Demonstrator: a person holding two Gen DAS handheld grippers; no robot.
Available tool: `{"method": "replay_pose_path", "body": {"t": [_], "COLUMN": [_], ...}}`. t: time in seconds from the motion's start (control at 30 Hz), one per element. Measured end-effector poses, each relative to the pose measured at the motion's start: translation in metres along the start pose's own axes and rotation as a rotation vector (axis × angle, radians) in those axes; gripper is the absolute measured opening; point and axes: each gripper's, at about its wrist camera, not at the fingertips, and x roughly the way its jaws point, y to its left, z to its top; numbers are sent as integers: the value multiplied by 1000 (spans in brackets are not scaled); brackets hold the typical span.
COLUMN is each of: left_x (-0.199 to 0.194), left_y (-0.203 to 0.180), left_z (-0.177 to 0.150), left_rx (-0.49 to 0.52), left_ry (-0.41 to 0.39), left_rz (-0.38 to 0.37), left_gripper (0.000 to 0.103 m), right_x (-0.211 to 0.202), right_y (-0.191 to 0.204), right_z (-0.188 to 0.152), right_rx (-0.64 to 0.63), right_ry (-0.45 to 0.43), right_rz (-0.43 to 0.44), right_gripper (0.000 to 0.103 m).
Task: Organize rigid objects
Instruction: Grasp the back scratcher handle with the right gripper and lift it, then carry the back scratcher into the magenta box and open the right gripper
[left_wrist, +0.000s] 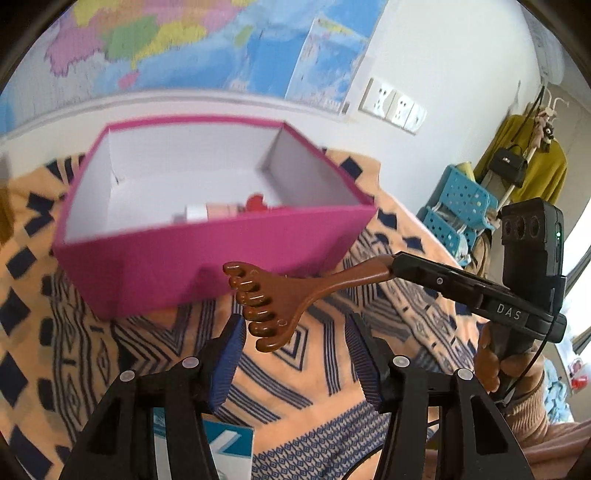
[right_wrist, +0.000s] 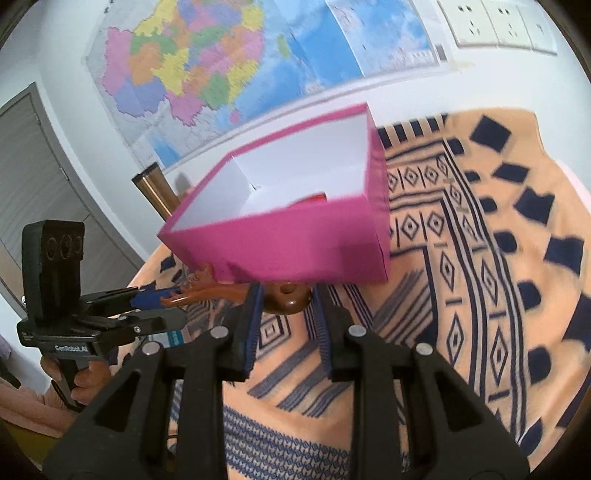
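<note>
A brown plastic back scratcher (left_wrist: 280, 302) hangs in the air in front of an open pink box (left_wrist: 207, 254). My right gripper (right_wrist: 286, 301) is shut on its handle end (right_wrist: 288, 297); in the left wrist view it comes in from the right (left_wrist: 391, 267). My left gripper (left_wrist: 295, 332) is open, its blue pads either side just below the scratcher's comb head, not touching it. In the right wrist view the left gripper (right_wrist: 147, 301) sits at left by the head. The pink box (right_wrist: 295, 243) has a white inside holding a red thing (left_wrist: 255, 203) and a pale item.
An orange cloth with dark blue patterns (right_wrist: 480, 258) covers the table. A blue-white card (left_wrist: 229, 443) lies under my left gripper. A brass-coloured cylinder (right_wrist: 155, 188) stands behind the box. A wall map, sockets and a blue basket (left_wrist: 458, 206) are beyond.
</note>
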Motion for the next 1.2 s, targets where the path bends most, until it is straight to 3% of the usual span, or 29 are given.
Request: {"method": "replay_pose_path", "body": {"t": [0.47,0.83,1.2], "left_x": [-13,11,40], "left_y": [-2,12,21], "left_z": [44,66,69], "left_rx": [43,17,17], "left_ry": [-106,-86,-29], "left_rz": [68,95,137], "left_gripper": [56,56,56], "right_x": [0,25,52], "right_y": [17,2,-13], "right_z": [48,75,78], "right_rx": [-107,-86,-67], "right_ry": [-73,-52,-2], "right_rz": [7,12,-23], "right_gripper": [30,30,30]}}
